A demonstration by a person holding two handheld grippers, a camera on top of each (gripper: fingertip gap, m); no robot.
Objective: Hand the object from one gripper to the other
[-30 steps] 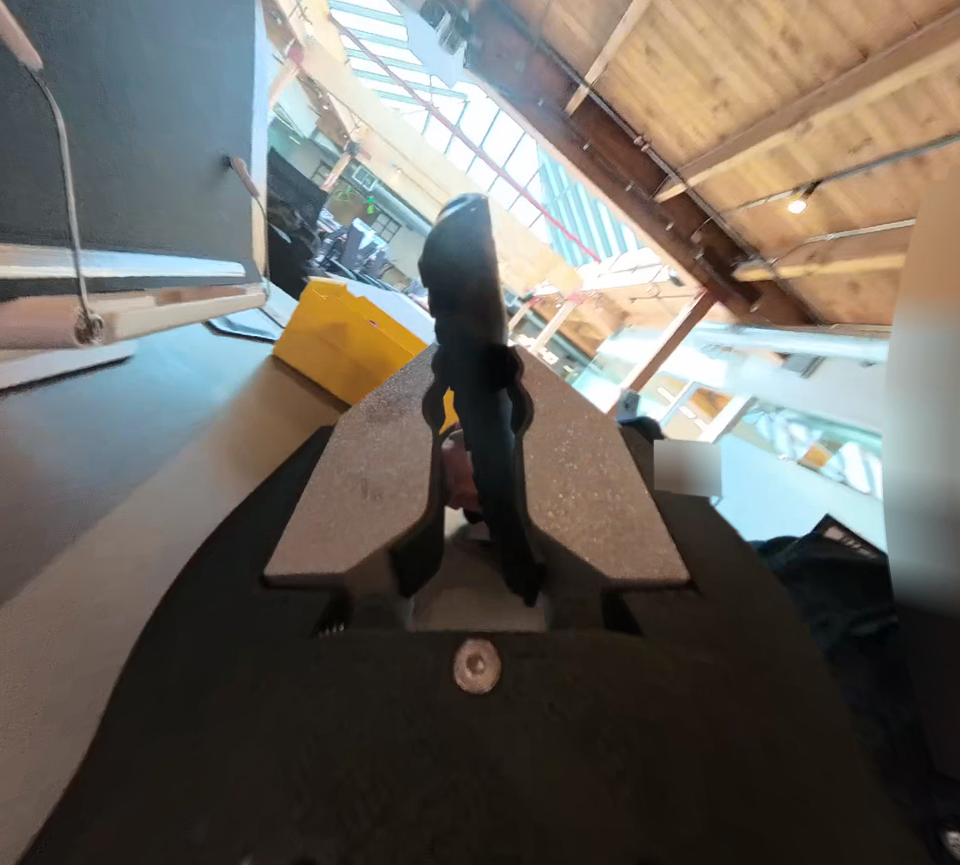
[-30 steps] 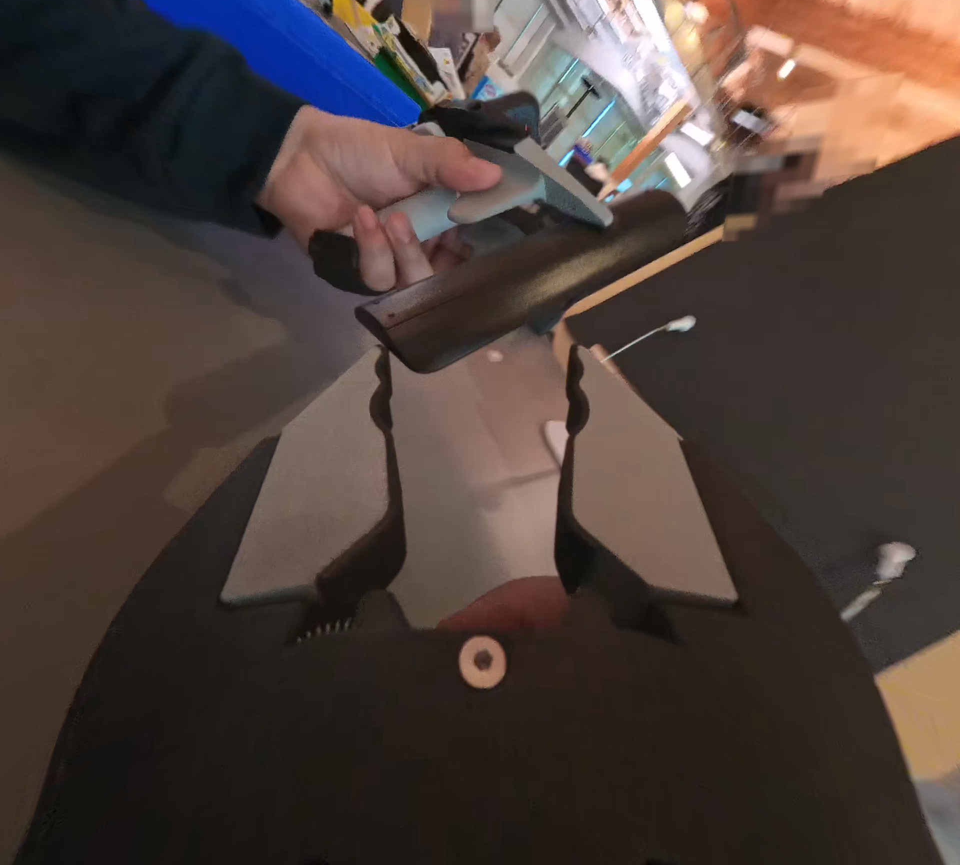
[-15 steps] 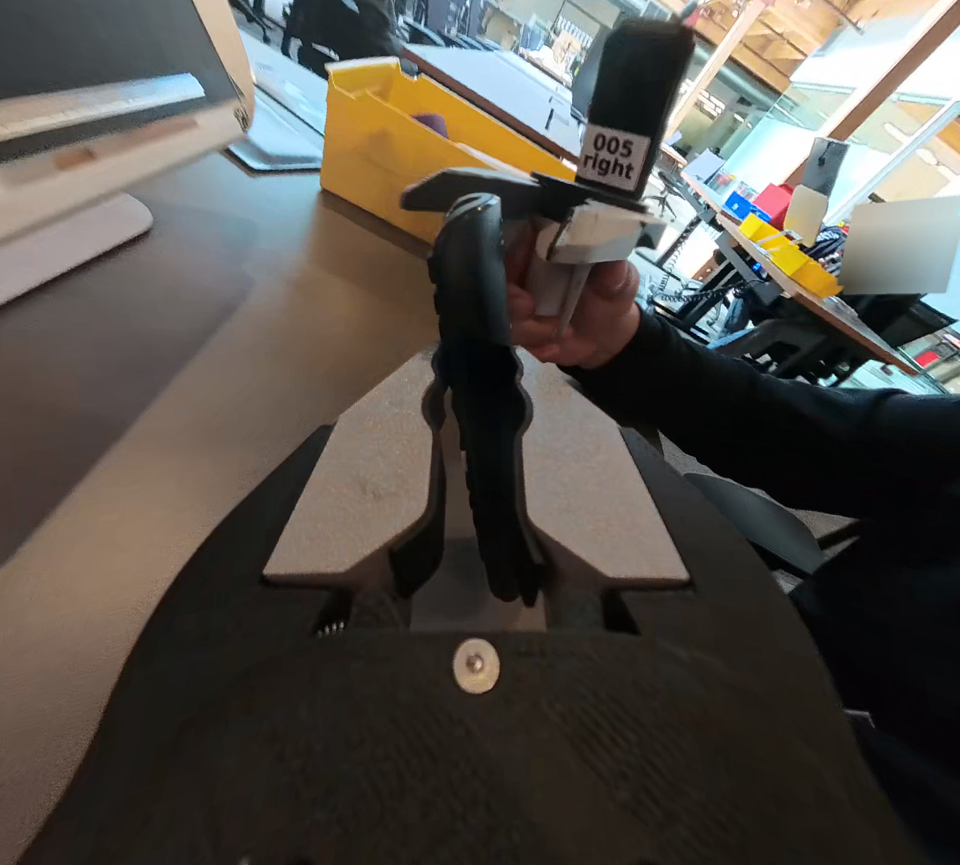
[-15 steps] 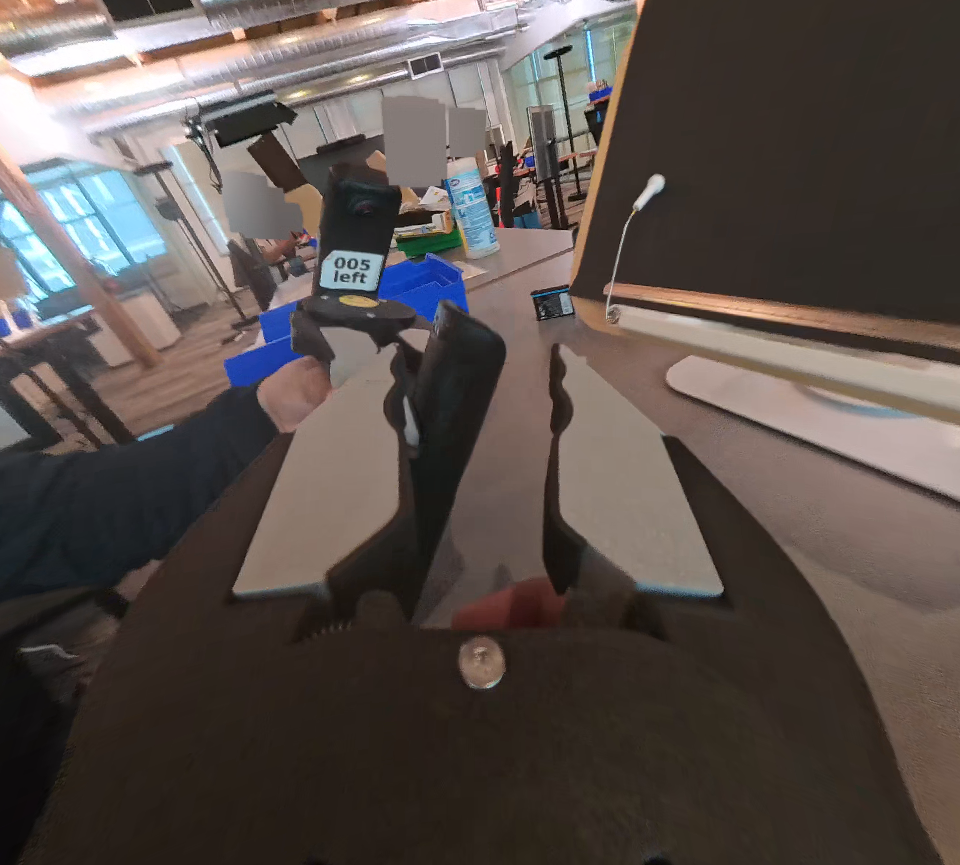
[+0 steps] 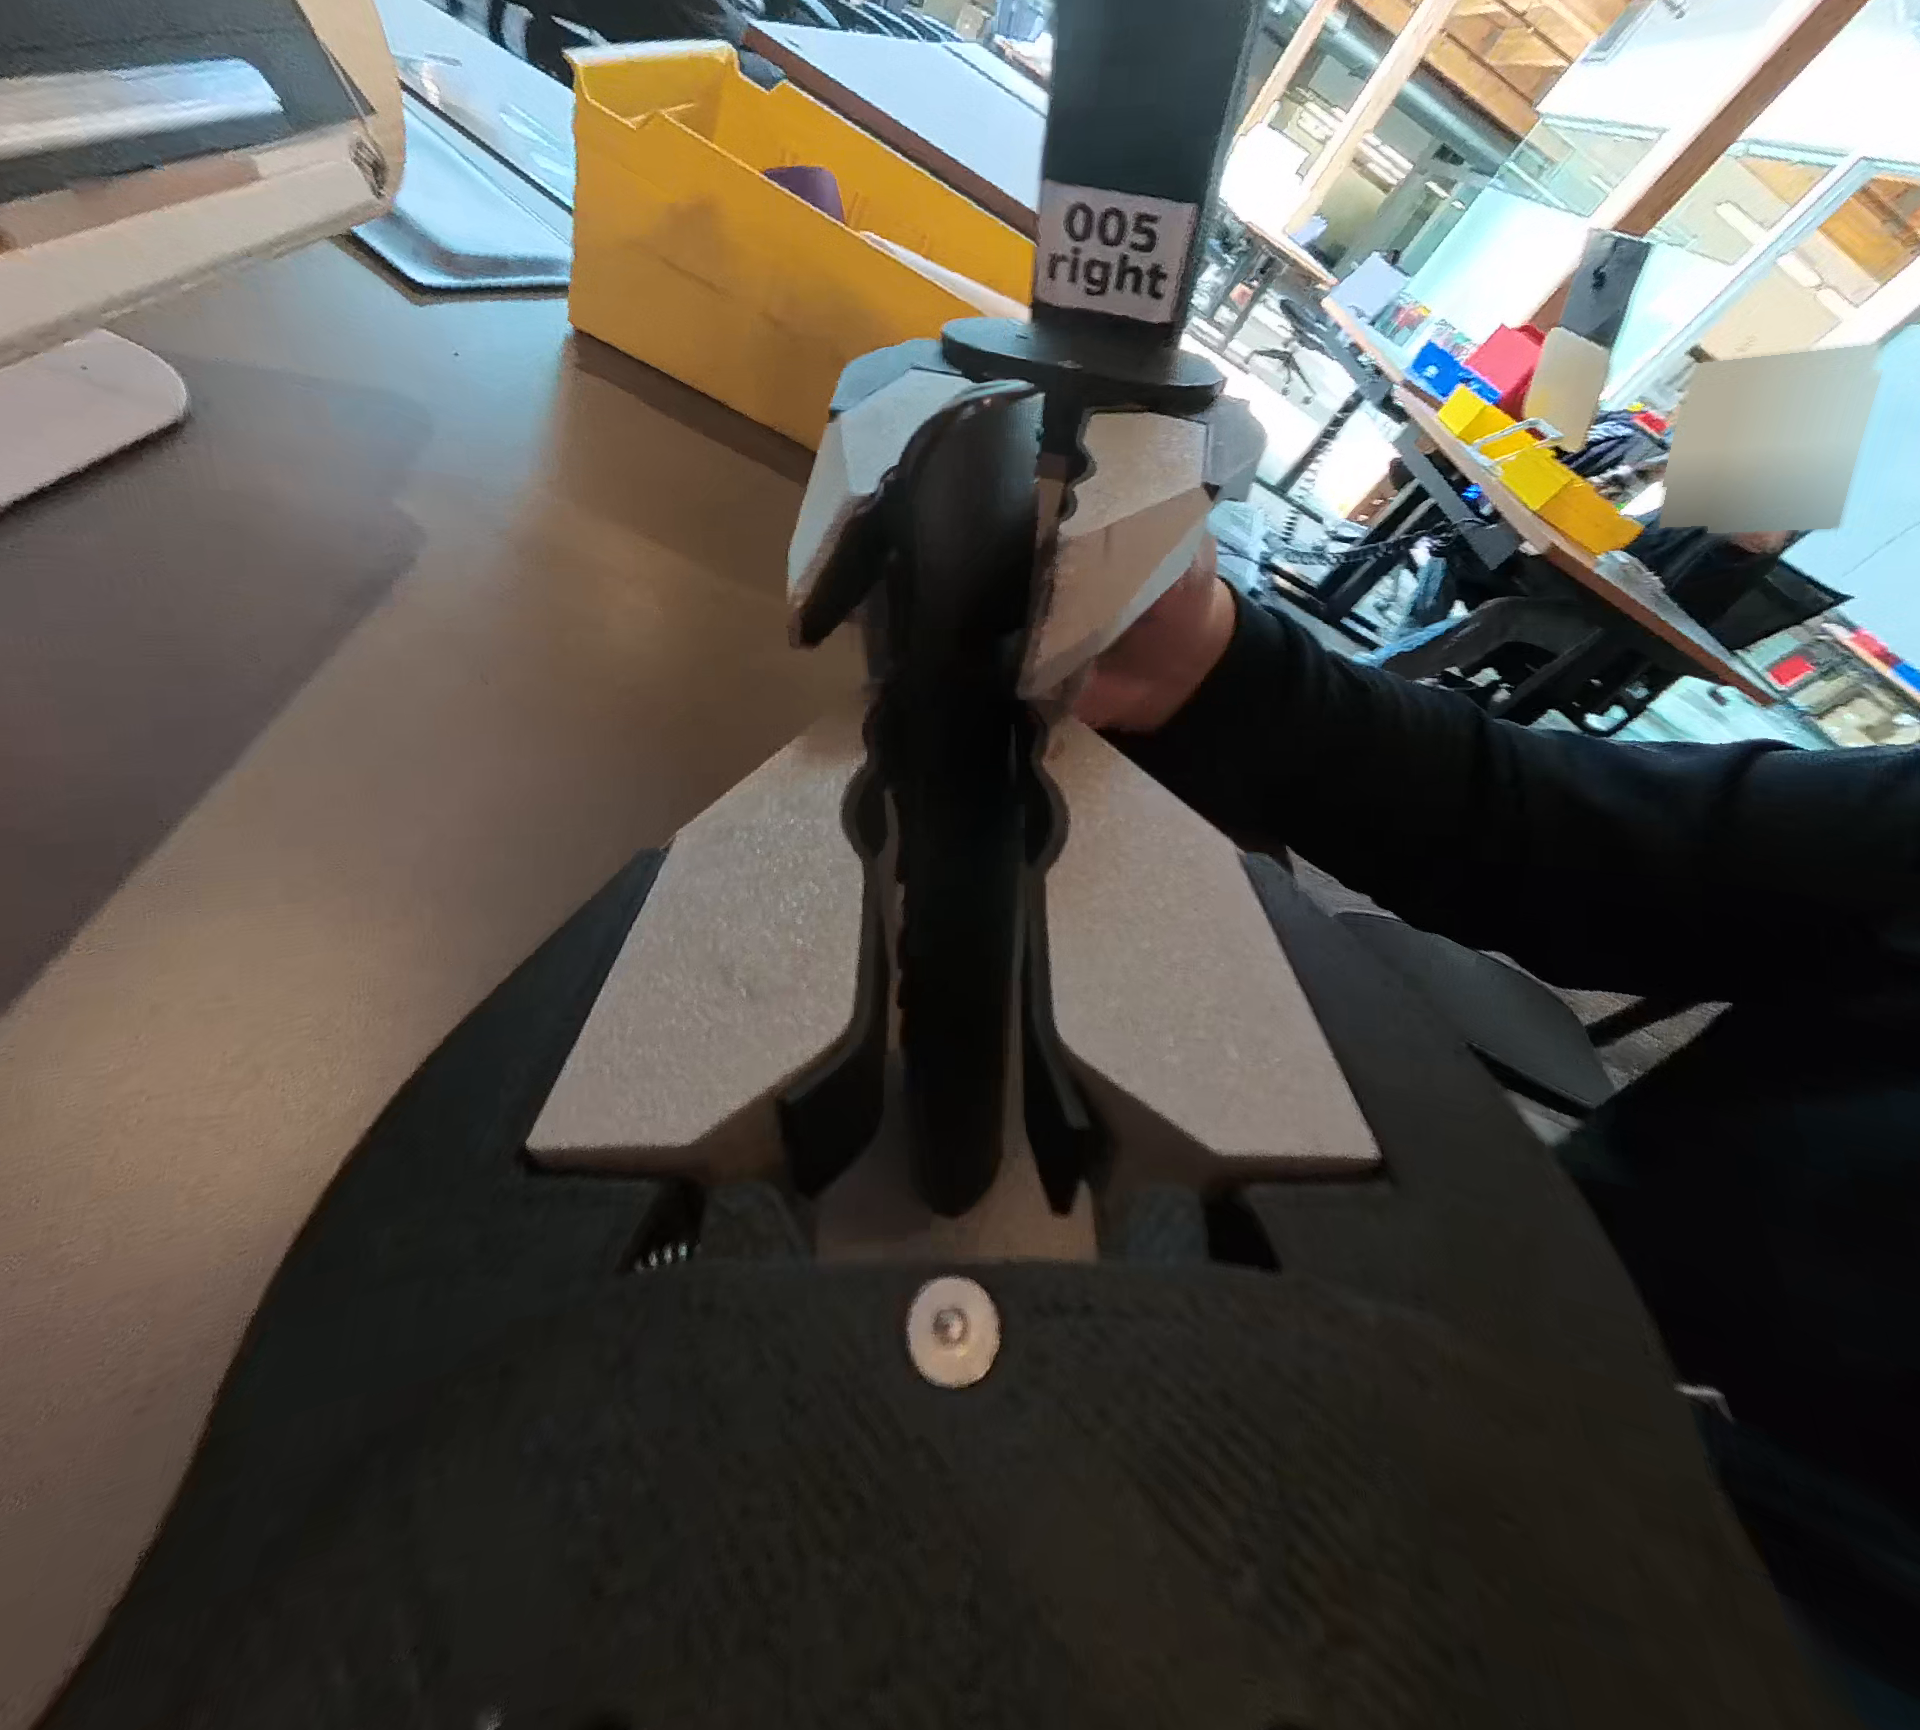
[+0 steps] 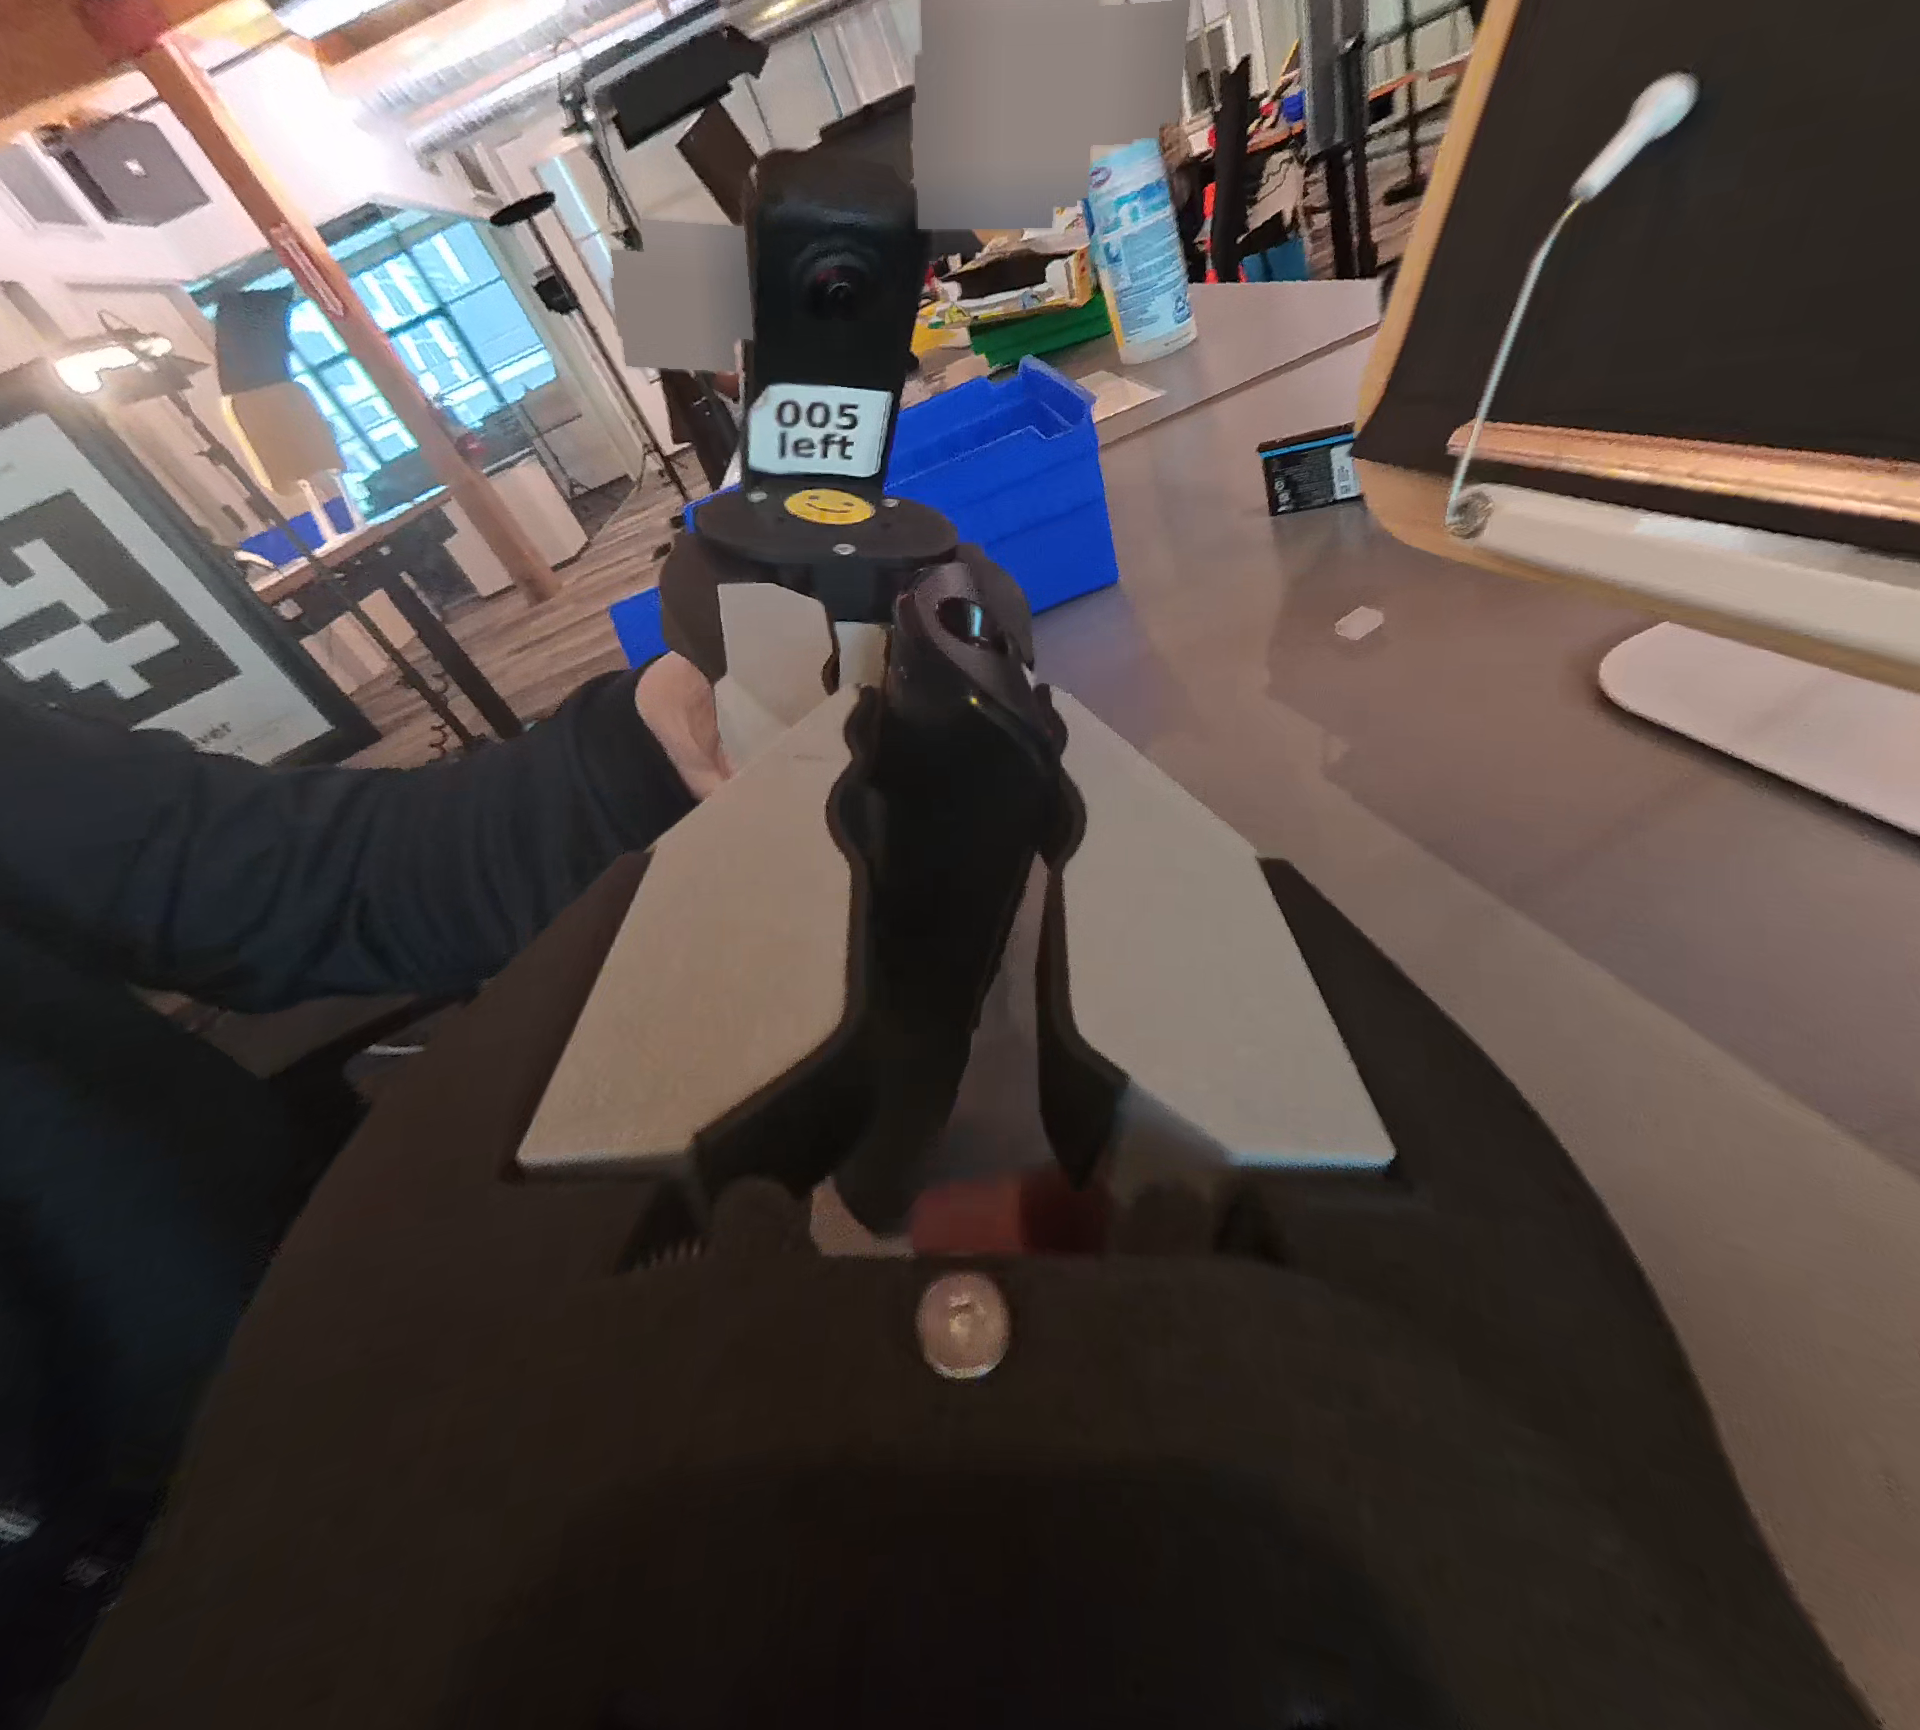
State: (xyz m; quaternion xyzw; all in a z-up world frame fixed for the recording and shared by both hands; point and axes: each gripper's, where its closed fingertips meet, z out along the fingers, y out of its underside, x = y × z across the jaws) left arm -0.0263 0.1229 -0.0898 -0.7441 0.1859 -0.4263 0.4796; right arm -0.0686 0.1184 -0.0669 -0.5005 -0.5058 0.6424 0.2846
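Two grippers: both of mine meet nose to nose on one black object (image 5: 951, 849), held in the air above the counter (image 5: 436, 745).
Left jaws: my left gripper (image 5: 954, 807) has them drawn narrow, pads pressing the object's near half from both sides.
Right jaws: my right gripper (image 6: 956, 807) has them nearly together around the object's other end; whether both pads bear on it I cannot tell.
Object: long, dark, rounded, upright on edge between the four fingers.
Hidden: its middle is covered by the pads, and a red blur at the root of my right jaws is unclear.
Hard to make out: the hand (image 5: 1143, 652) behind the far gripper is partly covered by it.
Edges: a yellow bin (image 5: 727, 246) stands far left, a blue bin (image 6: 997, 485) beyond the left gripper.
Room: bare counter lies below and beside the grippers.
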